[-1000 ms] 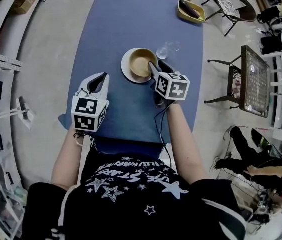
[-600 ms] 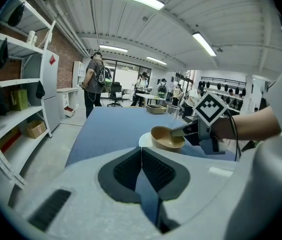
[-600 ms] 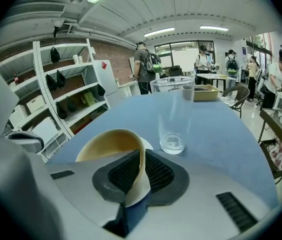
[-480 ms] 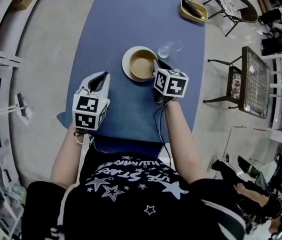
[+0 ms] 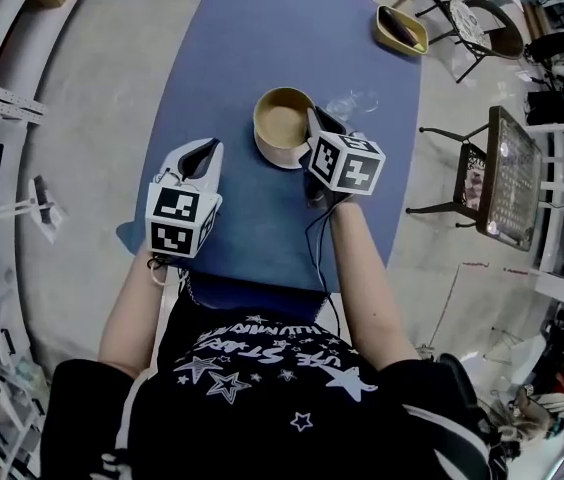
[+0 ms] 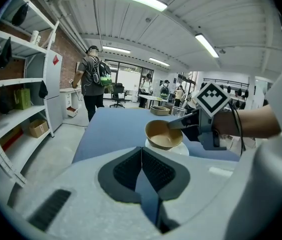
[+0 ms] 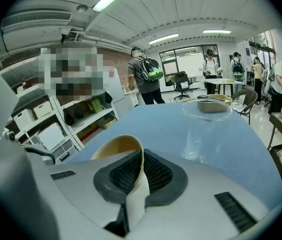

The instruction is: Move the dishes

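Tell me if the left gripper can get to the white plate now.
Probably yes: bare table lies between the shut, empty left gripper and the plate, though the bowl pinched by the right gripper hangs just over it.

bowl: tan, matt, thin wall, looks like paper or pressed fibre. plate: white, glossy, ceramic look. glass: clear, smooth, shiny. table: blue, matt, even finish. left gripper and right gripper shells: pale grey matt plastic. fingers: dark ribbed pads, rubbery look.
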A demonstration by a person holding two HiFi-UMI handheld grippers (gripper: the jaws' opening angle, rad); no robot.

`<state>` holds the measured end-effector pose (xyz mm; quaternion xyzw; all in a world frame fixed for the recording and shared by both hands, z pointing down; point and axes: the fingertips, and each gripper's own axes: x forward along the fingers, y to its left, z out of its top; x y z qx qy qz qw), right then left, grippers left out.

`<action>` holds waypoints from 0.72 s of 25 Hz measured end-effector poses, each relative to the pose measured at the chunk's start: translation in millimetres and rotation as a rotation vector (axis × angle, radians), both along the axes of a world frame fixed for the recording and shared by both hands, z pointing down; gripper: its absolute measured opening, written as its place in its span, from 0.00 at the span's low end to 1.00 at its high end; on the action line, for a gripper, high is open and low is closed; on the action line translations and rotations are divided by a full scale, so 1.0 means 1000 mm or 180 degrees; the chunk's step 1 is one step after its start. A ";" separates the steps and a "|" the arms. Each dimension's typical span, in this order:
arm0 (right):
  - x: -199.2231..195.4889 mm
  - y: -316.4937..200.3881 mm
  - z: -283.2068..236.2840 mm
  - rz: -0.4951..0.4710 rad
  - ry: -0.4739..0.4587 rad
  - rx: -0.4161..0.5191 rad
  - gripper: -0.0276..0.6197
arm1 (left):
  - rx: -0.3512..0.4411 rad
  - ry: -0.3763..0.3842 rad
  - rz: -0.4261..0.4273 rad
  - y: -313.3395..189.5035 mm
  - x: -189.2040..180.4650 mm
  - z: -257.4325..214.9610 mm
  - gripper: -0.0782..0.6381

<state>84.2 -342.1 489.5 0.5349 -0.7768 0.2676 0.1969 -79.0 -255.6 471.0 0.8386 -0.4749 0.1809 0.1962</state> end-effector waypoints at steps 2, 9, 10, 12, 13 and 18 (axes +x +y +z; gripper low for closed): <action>-0.008 -0.010 -0.002 -0.0021 0.0004 0.0034 0.07 | 0.0000 0.0000 -0.0023 -0.003 -0.004 0.001 0.14; -0.036 -0.054 -0.010 -0.0063 -0.0063 0.0120 0.07 | -0.0041 0.0013 -0.0100 -0.013 -0.019 0.007 0.14; -0.039 -0.059 -0.009 -0.0077 -0.0054 0.0120 0.07 | -0.0053 0.0012 -0.0106 -0.014 -0.020 0.009 0.14; -0.042 -0.068 -0.006 -0.0081 -0.0016 0.0109 0.07 | -0.0075 0.0009 -0.0116 -0.016 -0.023 0.012 0.14; -0.043 -0.072 -0.004 -0.0067 0.0004 0.0095 0.07 | -0.0086 0.0008 -0.0118 -0.016 -0.024 0.014 0.14; -0.048 -0.088 0.010 -0.0034 0.0053 -0.0022 0.07 | -0.0140 0.0007 -0.0101 -0.019 -0.028 0.022 0.14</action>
